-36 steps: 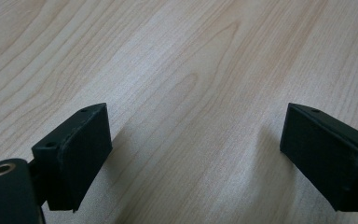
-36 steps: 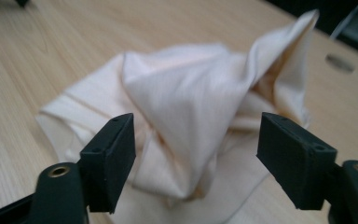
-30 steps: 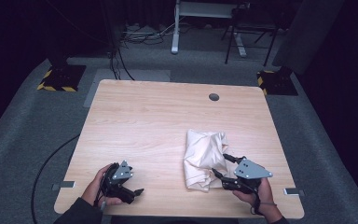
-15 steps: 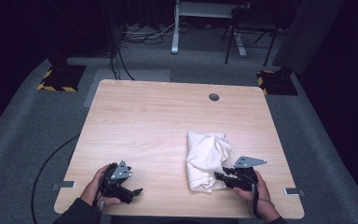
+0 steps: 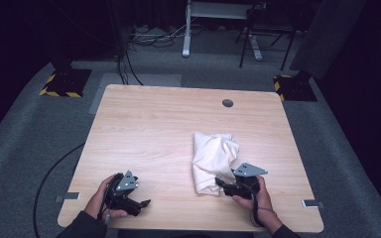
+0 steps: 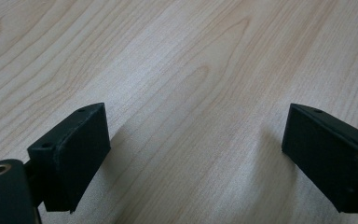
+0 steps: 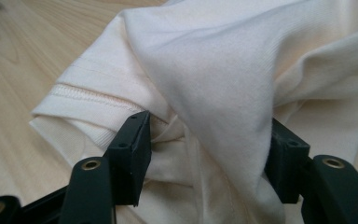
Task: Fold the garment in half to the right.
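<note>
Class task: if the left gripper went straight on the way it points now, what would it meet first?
Probably just the bare table. The left gripper is open, jaws wide apart, angled down at the wood with nothing between or ahead of them. The cloth lies off to its side.

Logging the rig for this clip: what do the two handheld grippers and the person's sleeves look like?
Both are black. The left gripper and the right gripper each carry a grey three-cornered plate on top. Their fingers are flat, blocky black pads with small screw holes; brass-coloured eyelets sit at the finger bases in the gripper views. A dark cable trails back from the right one. The sleeves are dark.
</note>
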Tool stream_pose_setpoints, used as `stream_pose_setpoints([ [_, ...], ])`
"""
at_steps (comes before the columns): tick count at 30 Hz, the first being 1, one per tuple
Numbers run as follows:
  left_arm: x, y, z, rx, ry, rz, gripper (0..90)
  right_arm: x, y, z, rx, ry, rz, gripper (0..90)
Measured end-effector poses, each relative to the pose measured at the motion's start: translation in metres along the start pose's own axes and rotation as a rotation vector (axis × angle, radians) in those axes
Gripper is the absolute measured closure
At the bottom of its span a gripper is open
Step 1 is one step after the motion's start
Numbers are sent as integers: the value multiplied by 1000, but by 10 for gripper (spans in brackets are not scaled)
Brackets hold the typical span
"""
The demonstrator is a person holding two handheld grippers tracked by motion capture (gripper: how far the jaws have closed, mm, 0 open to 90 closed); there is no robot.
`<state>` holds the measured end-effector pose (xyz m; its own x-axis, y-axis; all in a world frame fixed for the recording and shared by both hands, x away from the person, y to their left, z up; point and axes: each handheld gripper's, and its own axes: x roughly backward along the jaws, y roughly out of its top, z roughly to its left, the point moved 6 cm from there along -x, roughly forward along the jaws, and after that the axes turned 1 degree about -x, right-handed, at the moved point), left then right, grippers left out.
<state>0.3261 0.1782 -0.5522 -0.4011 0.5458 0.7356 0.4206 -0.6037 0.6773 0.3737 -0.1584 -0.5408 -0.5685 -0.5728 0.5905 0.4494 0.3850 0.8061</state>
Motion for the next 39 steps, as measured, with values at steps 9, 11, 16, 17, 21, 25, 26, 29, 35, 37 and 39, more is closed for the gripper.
stream_pose_setpoints([
  [9, -1, 0, 0, 0, 0, -10, 70, -35, 26, -3, 21, -37, 27, 419],
  [11, -1, 0, 0, -1, -1, -11, 69, -42, 32, -5, 27, -36, 26, 419],
  [16, -1, -1, 1, 0, -1, -14, 69, -57, 44, -8, 43, -40, 43, 419],
  [17, -1, -1, 1, -1, -1, -15, 69, -60, 46, -8, 44, -42, 45, 419],
  [21, -1, -1, 1, 0, 0, -17, 69, -69, 52, -10, 54, -36, 45, 419],
  [25, -1, -1, 1, -2, -2, -19, 68, -75, 57, -12, 57, -37, 43, 419],
  [26, -1, -1, 1, -2, -2, -20, 68, -77, 57, -12, 59, -36, 41, 419],
  [29, -1, -1, 1, -2, -2, -21, 68, -77, 58, -12, 59, -33, 38, 417],
  [35, -1, -1, 1, -3, -3, -21, 68, -74, 57, -12, 48, -29, 26, 380],
  [37, -1, -1, 1, -3, -3, -22, 68, -72, 57, -12, 61, -34, 38, 353],
  [39, -1, -1, 1, -3, -4, -22, 68, -70, 56, -12, 64, -30, 39, 316],
])
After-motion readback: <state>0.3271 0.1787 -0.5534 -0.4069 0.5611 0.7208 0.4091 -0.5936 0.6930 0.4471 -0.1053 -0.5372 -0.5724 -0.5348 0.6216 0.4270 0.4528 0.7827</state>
